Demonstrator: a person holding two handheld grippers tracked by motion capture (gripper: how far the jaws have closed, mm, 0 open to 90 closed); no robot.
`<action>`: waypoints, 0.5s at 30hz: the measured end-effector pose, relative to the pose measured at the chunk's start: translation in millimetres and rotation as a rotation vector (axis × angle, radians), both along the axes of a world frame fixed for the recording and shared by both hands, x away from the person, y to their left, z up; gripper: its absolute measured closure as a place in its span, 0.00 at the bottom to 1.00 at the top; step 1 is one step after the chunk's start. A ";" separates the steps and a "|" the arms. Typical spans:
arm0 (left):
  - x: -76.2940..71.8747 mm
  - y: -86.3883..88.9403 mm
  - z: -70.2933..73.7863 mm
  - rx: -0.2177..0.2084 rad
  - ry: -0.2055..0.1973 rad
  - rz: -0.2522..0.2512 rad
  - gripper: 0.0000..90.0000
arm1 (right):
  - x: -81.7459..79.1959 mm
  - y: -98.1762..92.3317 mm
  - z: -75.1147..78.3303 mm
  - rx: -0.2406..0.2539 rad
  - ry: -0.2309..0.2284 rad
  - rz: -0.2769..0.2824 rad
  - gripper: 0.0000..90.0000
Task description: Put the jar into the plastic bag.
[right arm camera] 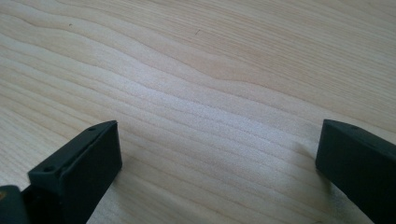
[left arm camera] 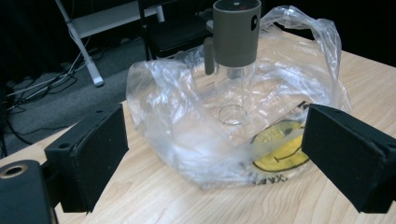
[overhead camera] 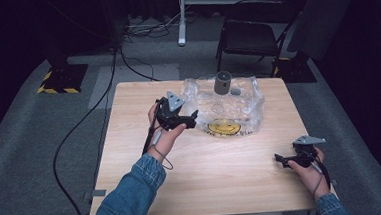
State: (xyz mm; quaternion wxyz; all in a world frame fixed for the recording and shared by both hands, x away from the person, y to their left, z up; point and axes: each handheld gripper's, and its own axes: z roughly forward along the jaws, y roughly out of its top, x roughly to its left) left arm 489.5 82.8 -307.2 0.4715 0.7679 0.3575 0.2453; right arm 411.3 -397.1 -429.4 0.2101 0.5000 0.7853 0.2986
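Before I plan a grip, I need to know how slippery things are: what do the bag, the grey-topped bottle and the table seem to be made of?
Bag: thin clear plastic film, glossy and crinkled, with a yellow smiley print showing.
Bottle: clear glass or hard plastic body, matte grey top, probably plastic.
Table: light wood or wood-look laminate, with visible grain and a smooth, low sheen.

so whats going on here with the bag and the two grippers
A person sits at a wooden table with a gripper in each hand. The left gripper is open and aimed at a crumpled clear plastic bag with a yellow smiley print, close to its near edge but not gripping it. A grey-capped clear bottle stands upright at the bag. The right gripper is open too, near the table's right front corner, well away from the bag.
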 end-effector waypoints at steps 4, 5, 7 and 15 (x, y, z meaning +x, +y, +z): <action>-9.1 8.6 -7.0 0.019 0.009 0.008 0.08 | 0.0 0.0 0.0 0.000 0.000 0.000 0.00; -9.1 8.6 -7.0 0.019 0.009 0.008 0.08 | 0.0 0.0 0.0 0.000 0.000 0.000 0.00; -15.5 14.2 -11.6 0.040 0.011 0.014 0.08 | 0.0 0.0 0.0 0.000 0.000 0.000 0.00; -27.8 27.4 -21.9 0.059 0.018 0.027 0.08 | 0.0 0.0 0.0 0.000 0.000 0.000 0.00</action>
